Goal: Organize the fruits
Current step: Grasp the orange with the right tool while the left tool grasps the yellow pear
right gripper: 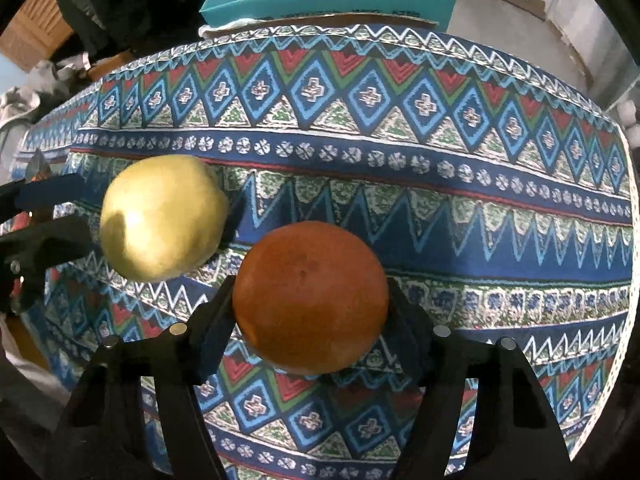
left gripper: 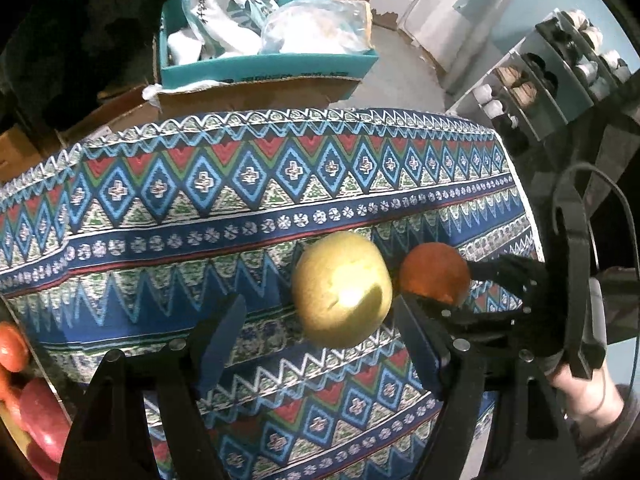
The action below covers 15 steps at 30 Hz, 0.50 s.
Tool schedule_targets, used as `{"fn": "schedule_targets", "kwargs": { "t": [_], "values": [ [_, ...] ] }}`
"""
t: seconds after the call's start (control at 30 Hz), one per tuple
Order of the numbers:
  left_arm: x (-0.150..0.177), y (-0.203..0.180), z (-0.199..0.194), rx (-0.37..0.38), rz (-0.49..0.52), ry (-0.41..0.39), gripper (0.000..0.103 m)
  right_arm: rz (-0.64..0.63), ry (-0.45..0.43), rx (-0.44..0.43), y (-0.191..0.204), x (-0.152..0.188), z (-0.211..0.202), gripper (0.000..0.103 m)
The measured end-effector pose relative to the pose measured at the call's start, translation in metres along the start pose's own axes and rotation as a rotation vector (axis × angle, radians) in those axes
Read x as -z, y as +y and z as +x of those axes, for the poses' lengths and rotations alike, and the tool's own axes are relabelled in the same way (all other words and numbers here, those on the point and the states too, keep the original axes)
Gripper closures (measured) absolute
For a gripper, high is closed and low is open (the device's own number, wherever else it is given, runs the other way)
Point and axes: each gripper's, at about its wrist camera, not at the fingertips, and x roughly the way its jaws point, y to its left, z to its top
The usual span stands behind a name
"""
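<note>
A yellow-green round fruit (left gripper: 342, 288) (right gripper: 160, 218) rests on the patterned tablecloth (left gripper: 180, 208) (right gripper: 460, 184). My left gripper (left gripper: 320, 332) stands open around it; the left pad is clearly apart from the fruit and the right finger is close beside it. Just to the right lies an orange (left gripper: 434, 274) (right gripper: 310, 300). My right gripper (right gripper: 310, 320) (left gripper: 460, 292) points down over the orange, shut on it with a pad pressed to each side. One blue finger (right gripper: 52, 196) of the left gripper shows at the left of the right wrist view.
A teal box (left gripper: 264, 68) (right gripper: 332, 4) of plastic bags sits on cardboard beyond the table's far edge. Red fruits (left gripper: 36, 412) lie at the lower left past the table edge. A grey rack (left gripper: 560, 64) stands at the right. A person's hand (left gripper: 580, 388) holds the right gripper.
</note>
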Motion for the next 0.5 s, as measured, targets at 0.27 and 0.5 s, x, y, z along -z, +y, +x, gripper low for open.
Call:
{"fn": "schedule_targets", "kwargs": {
  "t": [0.27, 0.5],
  "values": [
    [-0.007, -0.01, 0.021, 0.016, -0.025, 0.022, 0.022, 0.068, -0.081, 0.027, -0.029, 0.014, -0.038, 0.034],
    [-0.008, -0.017, 0.042, 0.018, -0.026, 0.061, 0.022, 0.134, -0.12, 0.014, -0.053, 0.028, -0.058, 0.034]
  ]
}}
